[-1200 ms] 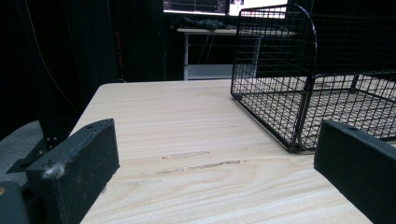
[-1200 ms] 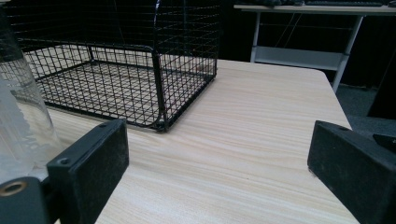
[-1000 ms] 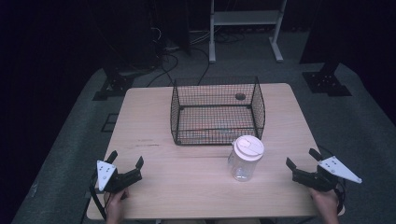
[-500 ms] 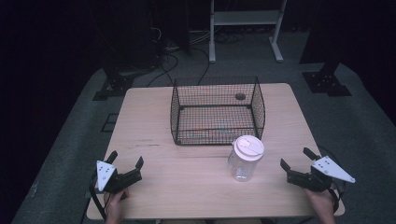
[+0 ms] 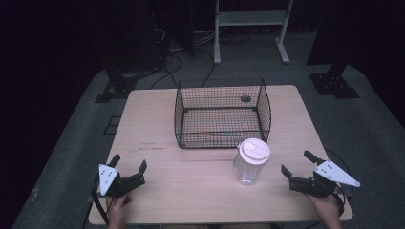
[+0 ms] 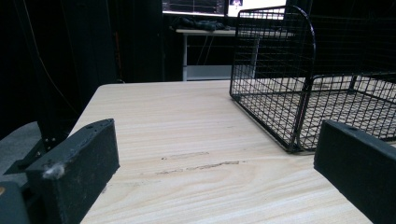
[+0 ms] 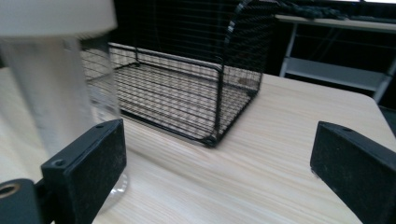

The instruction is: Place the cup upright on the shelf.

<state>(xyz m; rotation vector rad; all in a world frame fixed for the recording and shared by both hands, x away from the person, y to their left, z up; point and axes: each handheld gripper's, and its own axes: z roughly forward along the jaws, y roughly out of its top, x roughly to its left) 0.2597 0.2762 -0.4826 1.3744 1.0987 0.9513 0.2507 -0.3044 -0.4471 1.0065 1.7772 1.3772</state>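
Note:
A clear plastic jar (image 5: 250,163) with a white lid stands upright on the wooden table (image 5: 143,119), just in front of a black wire basket (image 5: 222,114). My right gripper (image 5: 297,168) is open, low over the table to the right of the jar, apart from it. In the right gripper view the jar (image 7: 51,79) looms at the left beyond the left jaw, with the basket (image 7: 187,79) behind. Near the front left edge my left gripper (image 5: 129,164) is open with nothing between its jaws. The basket (image 6: 303,79) shows ahead at right in the left gripper view.
A small dark round thing (image 5: 245,98) lies at the back of the basket. A white metal stand (image 5: 250,24) and cables are on the floor beyond the table. Bare tabletop (image 6: 187,121) stretches between my left gripper and the basket.
My right gripper has moved left toward the jar. The left gripper, jar and basket have not moved.

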